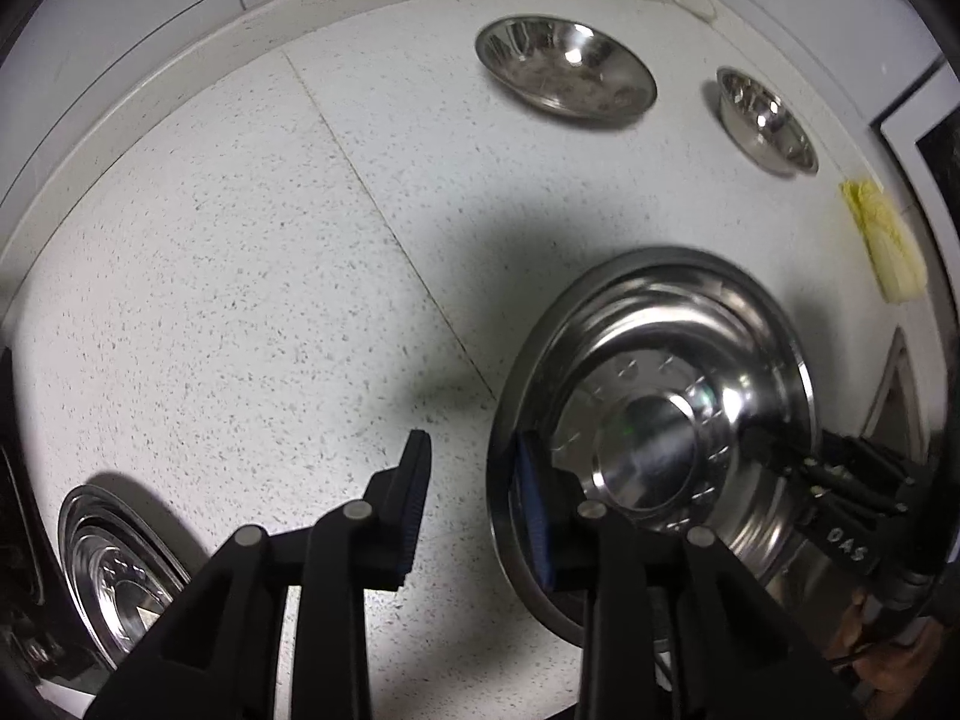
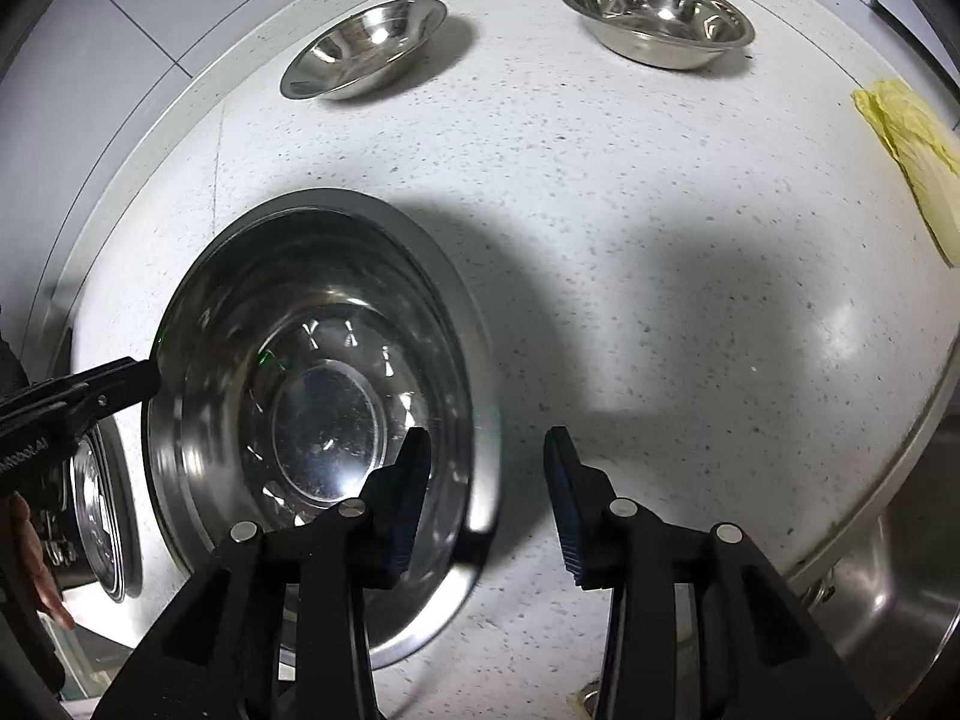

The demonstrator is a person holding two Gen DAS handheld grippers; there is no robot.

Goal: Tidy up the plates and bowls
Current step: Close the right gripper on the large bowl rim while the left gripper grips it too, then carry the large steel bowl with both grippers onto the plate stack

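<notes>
the big plate (image 1: 654,360) lies flat on the bench (image 1: 240,276), looking nested on another plate whose rim shows round its far edge. the left gripper (image 1: 474,498) straddles the plate's near-left rim, jaws open: one finger (image 1: 531,516) hangs over the plate, the other over bare bench, neither pressing on steel. the right gripper (image 2: 486,498) does the same at the plate's right rim, jaws open and gripping nothing.

this looks like a release after stacking. to do it well, i'd hold both jaws wide and lift straight up off the plate, so no pad catches the rim and drags it off centre.

beyond the plate, by the wall, sit two bowls (image 2: 366,48) (image 2: 657,18), well apart; to the plate's left is another steel stack (image 1: 114,564). right of the plate lies a yellow cloth (image 2: 912,162).
</notes>
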